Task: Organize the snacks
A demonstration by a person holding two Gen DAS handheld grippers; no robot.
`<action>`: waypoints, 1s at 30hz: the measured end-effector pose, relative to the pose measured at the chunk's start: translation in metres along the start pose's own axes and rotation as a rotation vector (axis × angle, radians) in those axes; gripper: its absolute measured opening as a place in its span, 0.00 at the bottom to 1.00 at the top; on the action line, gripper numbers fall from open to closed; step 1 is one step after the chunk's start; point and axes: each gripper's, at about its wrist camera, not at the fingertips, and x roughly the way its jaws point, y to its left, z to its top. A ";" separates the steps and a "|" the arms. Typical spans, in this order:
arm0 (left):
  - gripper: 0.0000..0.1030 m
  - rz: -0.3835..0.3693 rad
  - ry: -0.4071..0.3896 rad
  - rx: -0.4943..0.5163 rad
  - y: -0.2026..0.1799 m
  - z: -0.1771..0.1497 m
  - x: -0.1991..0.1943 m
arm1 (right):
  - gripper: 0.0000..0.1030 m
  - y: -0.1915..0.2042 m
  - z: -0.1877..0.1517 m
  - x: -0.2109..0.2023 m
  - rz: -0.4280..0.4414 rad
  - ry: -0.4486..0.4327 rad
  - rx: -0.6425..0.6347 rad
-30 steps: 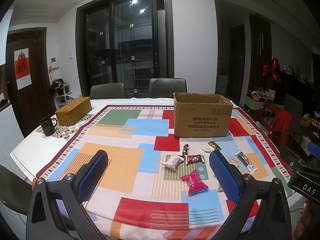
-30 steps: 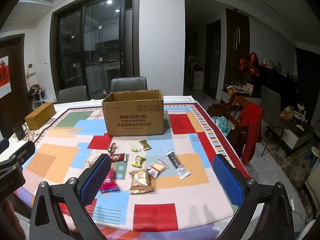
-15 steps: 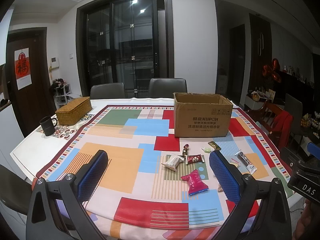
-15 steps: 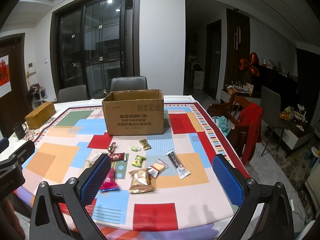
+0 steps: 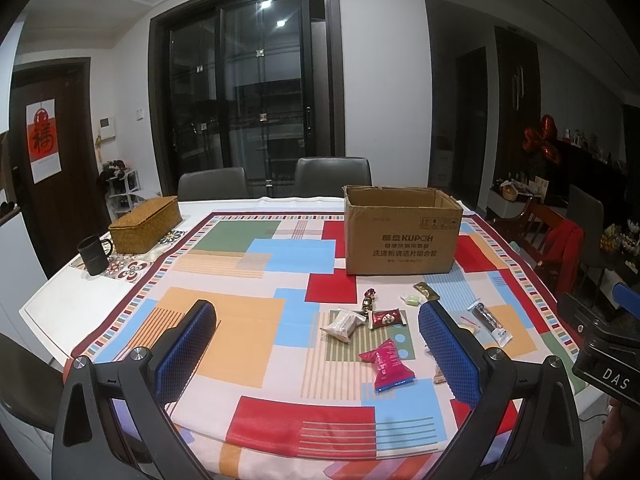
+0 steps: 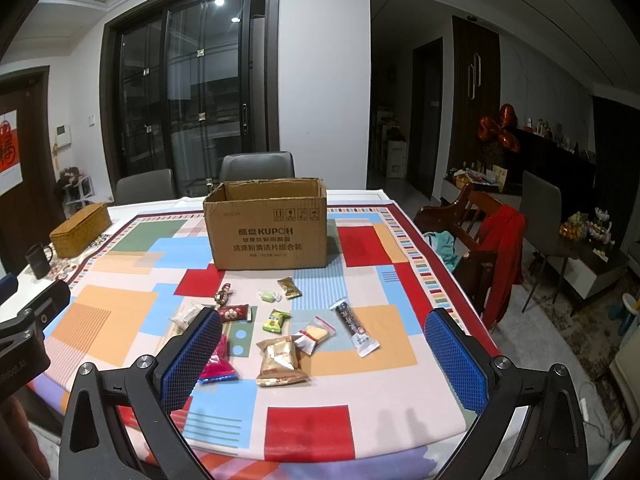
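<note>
A scatter of small wrapped snacks lies on the colourful block-patterned tablecloth (image 6: pixel 384 376), in front of the open brown cardboard box (image 6: pixel 266 226) printed KUPOH, which stands upright toward the far middle of the table. Nearest the box are a small brown-gold packet (image 6: pixel 289 287), a pale green wrapped candy (image 6: pixel 268 295) and a twisted dark red-and-gold candy (image 6: pixel 223 293). Closer in lie a dark red flat packet (image 6: pixel 233 313), a white crinkled packet (image 5: pixel 342 325), a bright green small packet (image 6: pixel 276 320), a clear packet holding a yellow biscuit (image 6: pixel 314 335), a long black-and-white bar wrapper (image 6: pixel 354 327), a tan foil pouch (image 6: pixel 280 361) and a magenta pink pouch (image 5: pixel 387 365). All rest flat on the cloth, none touching the box. The left gripper (image 5: pixel 318 350) hangs above the near edge with its blue-padded fingers spread wide and nothing between them; the pink pouch lies on the cloth below that gap. The right gripper (image 6: pixel 324 354) is likewise spread wide and empty, framing the tan pouch and biscuit packet from above. Off to the far left corner sit a woven wicker lidded basket (image 5: pixel 145 229) and, just beside it, a black mug (image 5: pixel 94 255). Two grey chairs (image 5: pixel 332 177) stand behind the table before dark glass doors (image 5: pixel 244 92).
</note>
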 end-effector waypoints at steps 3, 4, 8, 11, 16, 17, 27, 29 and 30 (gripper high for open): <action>1.00 -0.003 -0.001 0.003 -0.001 0.000 0.000 | 1.00 0.000 0.000 0.000 -0.002 -0.001 -0.001; 1.00 -0.004 -0.001 0.006 -0.003 0.000 0.001 | 1.00 -0.001 0.000 0.001 -0.002 -0.001 -0.001; 1.00 -0.011 -0.001 0.004 -0.006 0.000 0.004 | 1.00 -0.008 -0.005 0.002 -0.017 -0.002 -0.012; 1.00 -0.015 0.008 0.010 -0.009 0.000 0.011 | 1.00 -0.010 -0.005 0.004 -0.028 -0.003 -0.017; 1.00 -0.015 0.035 0.017 -0.012 0.000 0.026 | 1.00 -0.010 -0.004 0.017 -0.028 0.022 -0.022; 1.00 -0.015 0.041 0.018 -0.013 0.000 0.029 | 1.00 -0.008 -0.003 0.019 -0.027 0.027 -0.023; 1.00 -0.017 0.094 0.055 -0.027 -0.005 0.059 | 1.00 -0.010 -0.004 0.051 -0.012 0.096 -0.017; 1.00 -0.015 0.102 0.062 -0.030 -0.005 0.064 | 1.00 -0.011 -0.004 0.058 -0.012 0.108 -0.015; 1.00 -0.014 0.109 0.065 -0.032 -0.006 0.068 | 1.00 -0.011 -0.004 0.060 -0.012 0.112 -0.016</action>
